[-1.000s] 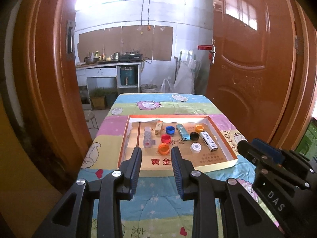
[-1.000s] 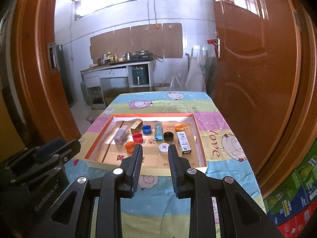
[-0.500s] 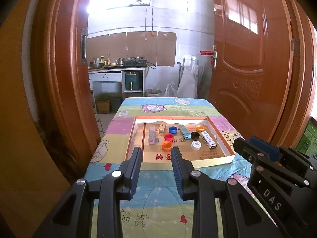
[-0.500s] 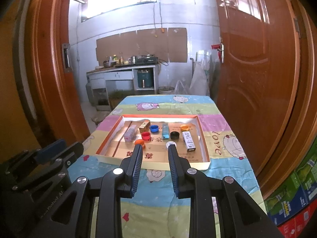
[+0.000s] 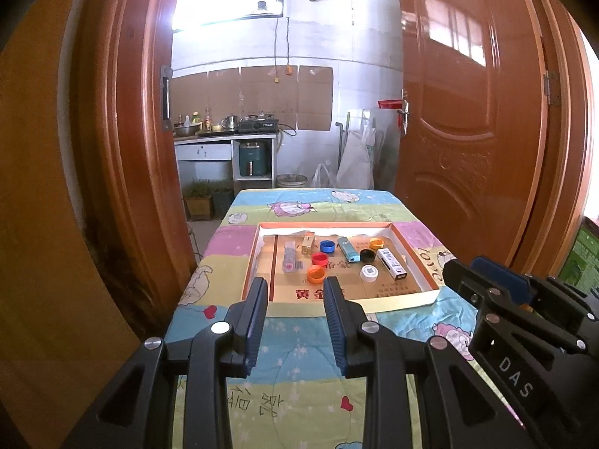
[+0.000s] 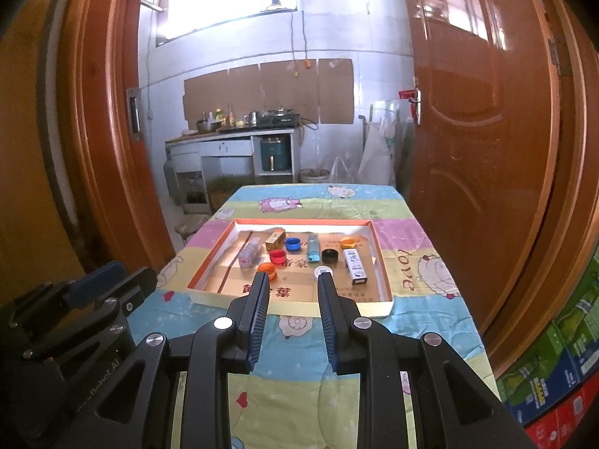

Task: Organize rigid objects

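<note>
In the left wrist view, the left gripper (image 5: 295,288) is seen empty with a gap between its jaws, held above the near end of a table (image 5: 299,374) spread with a cartoon-print cloth; at 12 o'clock of its tips a shallow cardboard tray (image 5: 419,295) is laid, in which an orange cap (image 5: 315,274), a red cap (image 5: 320,259), a blue cap (image 5: 327,246), a black cap (image 5: 367,254), a white cap (image 5: 368,272), a blue lighter (image 5: 348,250) and a small white box (image 5: 391,263) are scattered apart, while the other tool's body is seen at 4 o'clock. In the right wrist view, the right gripper (image 6: 293,282) is likewise seen with nothing clasped, its jaws narrowly parted over the cloth, and the same tray (image 6: 383,280) is found at 12 o'clock with the orange cap (image 6: 268,268) just beyond the left fingertip and the white cap (image 6: 322,271) just beyond the right one.
</note>
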The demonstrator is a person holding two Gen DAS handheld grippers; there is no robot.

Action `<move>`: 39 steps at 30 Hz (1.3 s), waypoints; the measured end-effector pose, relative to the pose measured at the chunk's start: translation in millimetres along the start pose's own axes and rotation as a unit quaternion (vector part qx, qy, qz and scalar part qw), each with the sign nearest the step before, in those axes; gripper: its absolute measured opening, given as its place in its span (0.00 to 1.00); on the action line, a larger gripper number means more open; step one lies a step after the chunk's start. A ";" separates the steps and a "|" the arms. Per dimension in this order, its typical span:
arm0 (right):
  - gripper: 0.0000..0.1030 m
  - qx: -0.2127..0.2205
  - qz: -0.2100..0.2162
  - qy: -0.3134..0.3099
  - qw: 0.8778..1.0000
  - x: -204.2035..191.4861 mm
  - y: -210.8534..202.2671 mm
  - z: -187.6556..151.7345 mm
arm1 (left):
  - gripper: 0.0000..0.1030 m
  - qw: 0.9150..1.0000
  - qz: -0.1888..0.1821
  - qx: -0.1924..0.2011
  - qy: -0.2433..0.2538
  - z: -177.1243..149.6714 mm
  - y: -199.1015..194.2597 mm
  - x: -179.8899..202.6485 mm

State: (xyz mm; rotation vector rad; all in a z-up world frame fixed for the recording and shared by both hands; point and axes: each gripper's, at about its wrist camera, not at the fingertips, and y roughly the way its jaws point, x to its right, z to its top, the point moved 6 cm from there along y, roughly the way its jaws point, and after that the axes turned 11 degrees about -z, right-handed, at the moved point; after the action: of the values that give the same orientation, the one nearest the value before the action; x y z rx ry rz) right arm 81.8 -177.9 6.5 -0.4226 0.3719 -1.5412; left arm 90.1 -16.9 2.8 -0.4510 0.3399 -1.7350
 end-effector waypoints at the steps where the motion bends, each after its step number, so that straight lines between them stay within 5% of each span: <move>1: 0.26 0.000 0.000 0.000 1.000 0.0 -0.6 0.0 | 0.30 1.000 0.001 -0.001 0.000 -0.7 -1.0 -0.1; 39: 0.27 0.003 -0.002 0.007 1.000 5.7 -16.0 -8.8 | 0.30 1.000 0.004 0.005 0.013 -6.1 -17.6 8.8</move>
State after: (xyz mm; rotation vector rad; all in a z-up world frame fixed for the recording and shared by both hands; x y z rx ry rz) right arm 63.5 -183.6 6.8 -0.4084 0.3785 -1.5491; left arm 70.5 -22.0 6.6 -0.4194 0.3513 -1.7344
